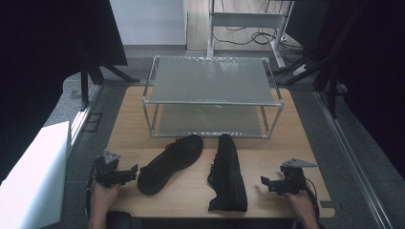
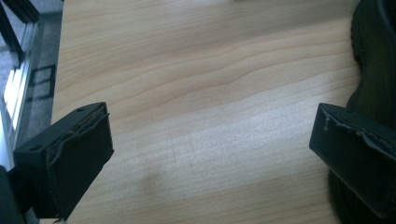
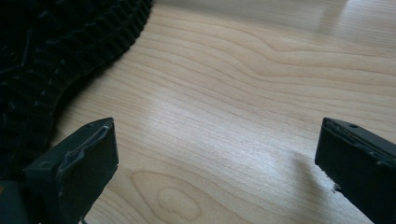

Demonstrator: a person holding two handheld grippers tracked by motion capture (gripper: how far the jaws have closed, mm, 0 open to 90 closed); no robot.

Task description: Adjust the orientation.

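Both claws gape empty, left claw [image 1: 128, 172] at the left shoe's [image 1: 171, 163] nine o'clock, right claw [image 1: 267, 183] at the right shoe's [image 1: 228, 174] three o'clock, seemingly poised for shelving.

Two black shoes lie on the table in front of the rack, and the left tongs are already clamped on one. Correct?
Not quite. The left tongs stand open over bare wood, holding nothing, as the left gripper view shows. Both black shoes do lie before the rack.

2 black shoes [image 1: 169, 164], 1 metal rack [image 1: 212, 95], 1 wood table [image 1: 191, 191], 2 grippers [image 1: 129, 174]
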